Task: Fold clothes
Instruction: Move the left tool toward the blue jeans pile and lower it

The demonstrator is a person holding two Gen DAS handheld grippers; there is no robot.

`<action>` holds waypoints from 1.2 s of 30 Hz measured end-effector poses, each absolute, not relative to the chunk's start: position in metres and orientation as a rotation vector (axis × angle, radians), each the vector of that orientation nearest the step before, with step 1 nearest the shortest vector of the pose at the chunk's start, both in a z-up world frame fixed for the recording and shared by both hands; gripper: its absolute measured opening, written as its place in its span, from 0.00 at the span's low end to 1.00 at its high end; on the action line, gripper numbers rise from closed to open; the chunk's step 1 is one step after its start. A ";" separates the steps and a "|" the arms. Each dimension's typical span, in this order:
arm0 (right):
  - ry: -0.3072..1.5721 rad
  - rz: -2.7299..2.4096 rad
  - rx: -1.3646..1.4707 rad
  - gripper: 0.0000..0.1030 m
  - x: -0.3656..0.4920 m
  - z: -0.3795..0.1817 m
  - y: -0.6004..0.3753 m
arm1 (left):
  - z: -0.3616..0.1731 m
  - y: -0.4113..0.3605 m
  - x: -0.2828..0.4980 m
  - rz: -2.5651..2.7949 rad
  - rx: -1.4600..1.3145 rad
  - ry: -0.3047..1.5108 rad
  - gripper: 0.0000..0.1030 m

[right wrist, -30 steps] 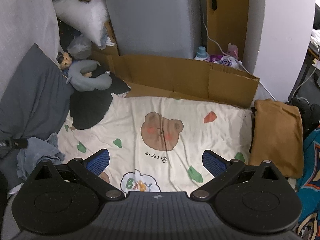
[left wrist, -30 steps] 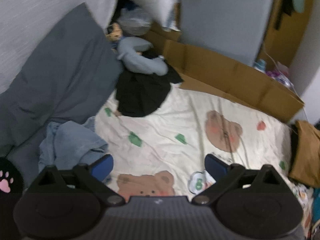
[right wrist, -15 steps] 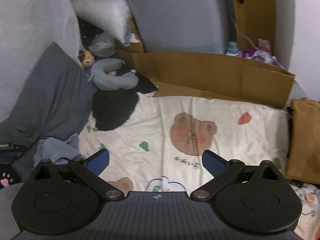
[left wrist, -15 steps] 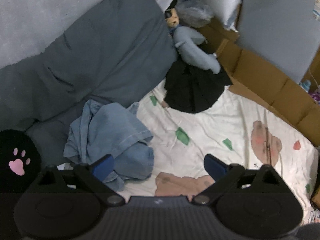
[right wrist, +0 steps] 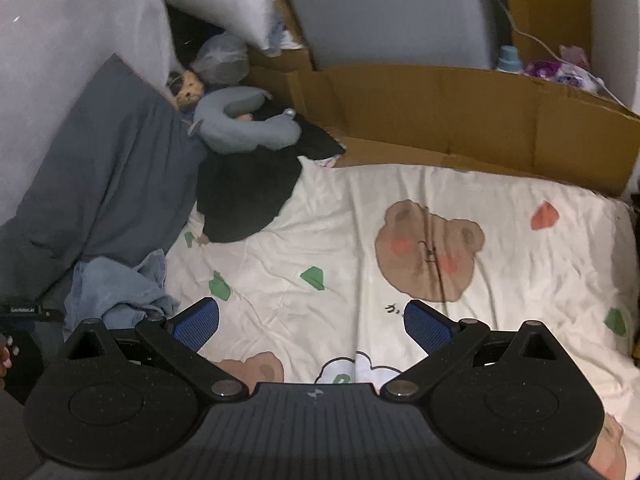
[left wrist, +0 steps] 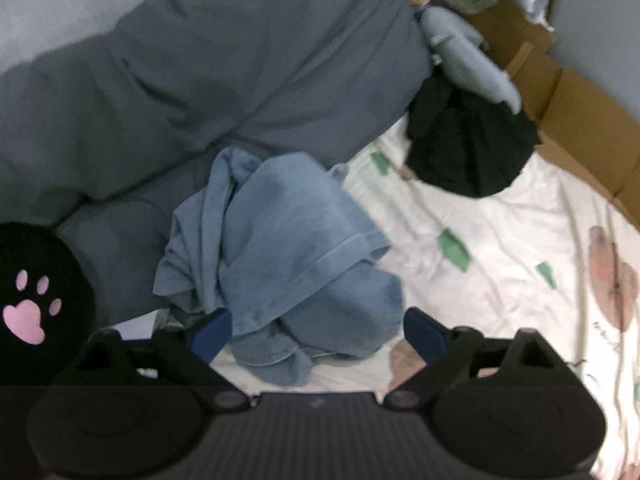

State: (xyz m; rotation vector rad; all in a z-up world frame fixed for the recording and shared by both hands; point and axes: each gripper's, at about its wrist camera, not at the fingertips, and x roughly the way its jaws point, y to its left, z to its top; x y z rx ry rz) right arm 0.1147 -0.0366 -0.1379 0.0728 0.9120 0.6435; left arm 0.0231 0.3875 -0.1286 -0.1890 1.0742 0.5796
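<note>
A crumpled light blue garment point(left wrist: 280, 256) lies at the left edge of the cream bear-print bed sheet point(left wrist: 500, 232), partly against a grey pillow. My left gripper point(left wrist: 316, 332) hangs right over its near end with the cloth bunched between the two blue pads; the jaws are closing and the pads do not press the cloth. In the right wrist view the same blue garment point(right wrist: 116, 292) sits at the lower left. My right gripper point(right wrist: 312, 324) stands open above the bare sheet point(right wrist: 520, 280) with nothing between its fingers. A black garment point(left wrist: 468, 148) lies farther back.
A large grey pillow point(left wrist: 224, 80) lines the left side. A grey neck pillow point(right wrist: 244, 128) and a small doll point(right wrist: 188, 88) lie at the back corner. Brown cardboard point(right wrist: 460, 120) walls the bed's far side. A black cushion with a pink paw print point(left wrist: 32, 308) sits near left.
My left gripper swung left and dropped down onto the blue garment, and its jaws narrowed a little. My right gripper sank lower and shifted left over the sheet, still open.
</note>
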 end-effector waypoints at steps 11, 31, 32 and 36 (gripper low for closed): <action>0.985 0.648 0.052 0.98 0.107 -0.180 -0.009 | -0.193 0.439 0.042 0.585 -0.149 1.089 0.80; 1.040 0.629 0.026 0.98 0.100 -0.191 -0.017 | -0.209 0.449 0.076 0.455 -0.070 1.012 0.21; 1.040 0.634 0.027 0.98 0.100 -0.192 -0.017 | -0.205 0.450 0.076 0.451 -0.065 1.012 0.16; 1.042 0.649 0.034 0.98 0.101 -0.193 -0.012 | -0.186 0.457 0.071 0.475 -0.093 0.967 0.11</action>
